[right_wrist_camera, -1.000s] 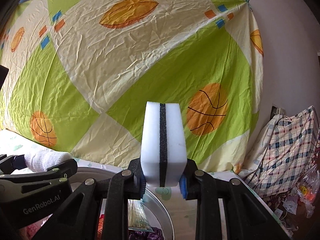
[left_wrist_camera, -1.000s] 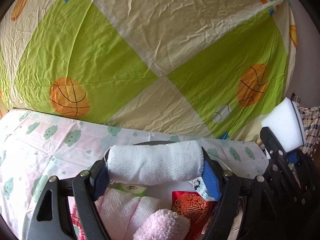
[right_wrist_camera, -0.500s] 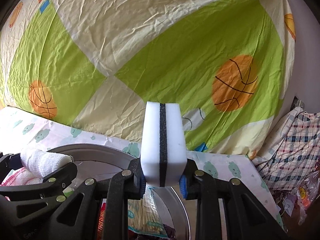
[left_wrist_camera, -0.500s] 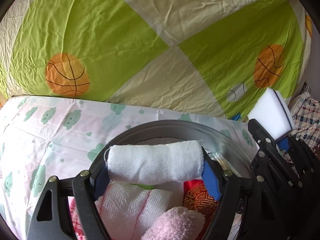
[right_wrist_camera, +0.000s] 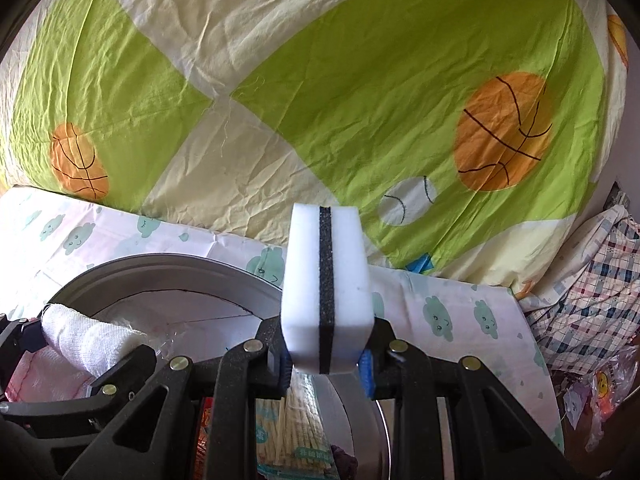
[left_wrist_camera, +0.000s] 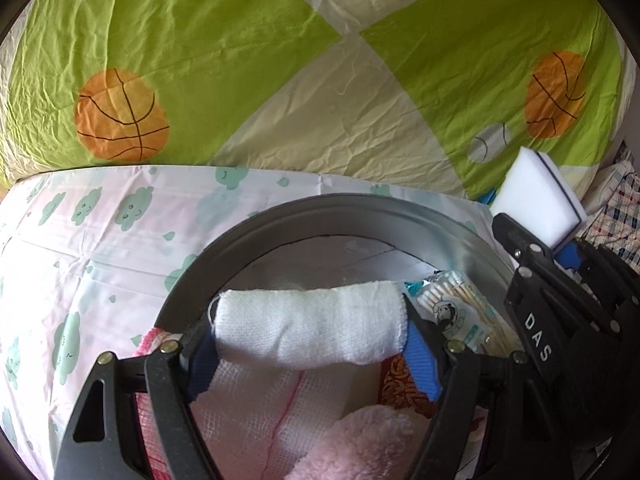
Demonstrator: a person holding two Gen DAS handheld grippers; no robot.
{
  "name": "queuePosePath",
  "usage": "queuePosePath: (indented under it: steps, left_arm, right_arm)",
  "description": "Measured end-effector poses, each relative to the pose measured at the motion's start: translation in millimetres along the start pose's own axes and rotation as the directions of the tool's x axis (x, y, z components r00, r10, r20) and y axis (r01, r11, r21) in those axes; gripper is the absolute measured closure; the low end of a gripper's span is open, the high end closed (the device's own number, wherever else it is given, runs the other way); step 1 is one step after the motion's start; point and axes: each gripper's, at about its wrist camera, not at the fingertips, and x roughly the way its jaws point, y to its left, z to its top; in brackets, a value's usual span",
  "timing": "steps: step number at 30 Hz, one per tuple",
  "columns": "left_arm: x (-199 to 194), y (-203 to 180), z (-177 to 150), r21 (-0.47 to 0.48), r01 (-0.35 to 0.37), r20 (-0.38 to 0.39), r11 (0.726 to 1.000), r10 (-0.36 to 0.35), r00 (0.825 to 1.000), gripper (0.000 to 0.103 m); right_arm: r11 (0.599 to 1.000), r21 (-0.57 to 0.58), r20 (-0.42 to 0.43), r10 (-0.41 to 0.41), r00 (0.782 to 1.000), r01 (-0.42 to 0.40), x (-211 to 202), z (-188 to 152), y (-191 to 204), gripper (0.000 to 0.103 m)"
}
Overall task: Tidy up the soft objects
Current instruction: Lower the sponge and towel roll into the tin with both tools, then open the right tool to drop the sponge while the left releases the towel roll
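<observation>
My left gripper (left_wrist_camera: 308, 344) is shut on a white rolled gauze cloth (left_wrist_camera: 308, 326), held crosswise over a round metal basin (left_wrist_camera: 360, 208). The roll also shows in the right wrist view (right_wrist_camera: 84, 340). My right gripper (right_wrist_camera: 326, 364) is shut on a white sponge with a black middle stripe (right_wrist_camera: 326, 292), held upright over the basin's right side (right_wrist_camera: 172, 268). The sponge shows in the left wrist view (left_wrist_camera: 536, 196) at the right. Inside the basin lie a pink fluffy cloth (left_wrist_camera: 360, 440), white gauze with pink trim (left_wrist_camera: 260, 400), a red patterned item (left_wrist_camera: 400, 388) and a cotton swab pack (left_wrist_camera: 456, 308).
The basin stands on a white cloth with green cloud prints (left_wrist_camera: 100, 240). A green and cream sheet with basketball prints (right_wrist_camera: 320, 80) hangs behind. A plaid cloth (right_wrist_camera: 592, 280) and plastic bags (right_wrist_camera: 600, 392) lie at the right.
Both grippers have tilted and moved down toward the basin, so more of its rim and inside shows. Both keep hold of their objects.
</observation>
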Motion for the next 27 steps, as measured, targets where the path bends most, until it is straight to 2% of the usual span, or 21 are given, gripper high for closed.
queuePosePath:
  steps: [6,10,13,16,18,20,23,24,27]
  left_arm:
    - [15.4,0.1,1.9,0.021,-0.008,-0.092,1.0,0.01,0.996,0.025]
    - [22.7,-2.3,1.8,0.043,-0.032,-0.126,0.999,0.037,0.991,0.025]
    - [31.2,-4.3,1.5,0.053,-0.008,-0.177,0.999,0.017,0.984,0.025]
    - [34.0,-8.6,0.8,0.078,-0.028,-0.19,0.997,0.042,0.981,0.024]
    - [35.6,-8.8,0.5,0.076,-0.033,-0.2,0.997,0.048,0.979,0.024]
    - [37.2,-7.3,1.9,0.068,-0.036,-0.208,0.997,0.049,0.977,0.023]
    - [38.3,-9.8,1.7,0.083,-0.033,-0.215,0.996,0.05,0.975,0.008]
    - [38.9,-12.0,1.0,0.095,-0.02,-0.222,0.995,0.041,0.974,0.004]
    - [37.8,-12.6,-0.5,0.081,-0.003,-0.224,0.997,0.021,0.974,0.004]
  right_arm:
    - [0.999,0.007,-0.102,0.046,0.994,-0.046,18.1,2.7,1.8,0.075]
    - [0.997,-0.004,-0.156,0.078,0.985,-0.08,30.5,4.5,4.0,0.075]
    - [0.997,-0.043,-0.176,0.058,0.983,-0.066,35.9,8.3,11.1,0.075]
    - [0.992,-0.102,-0.182,0.051,0.982,-0.071,36.9,14.5,24.3,0.075]
    - [0.992,-0.088,-0.225,0.073,0.972,-0.095,42.6,16.8,27.6,0.075]
    - [0.988,-0.048,-0.284,0.127,0.95,-0.146,51.5,16.7,28.3,0.074]
    - [0.967,0.049,-0.316,0.254,0.914,-0.252,56.6,13.5,22.8,0.073]
    - [0.961,0.082,-0.31,0.276,0.91,-0.263,55.1,12.2,20.1,0.069]
    - [0.916,0.224,-0.233,0.381,0.895,-0.332,43.3,8.8,1.0,0.045]
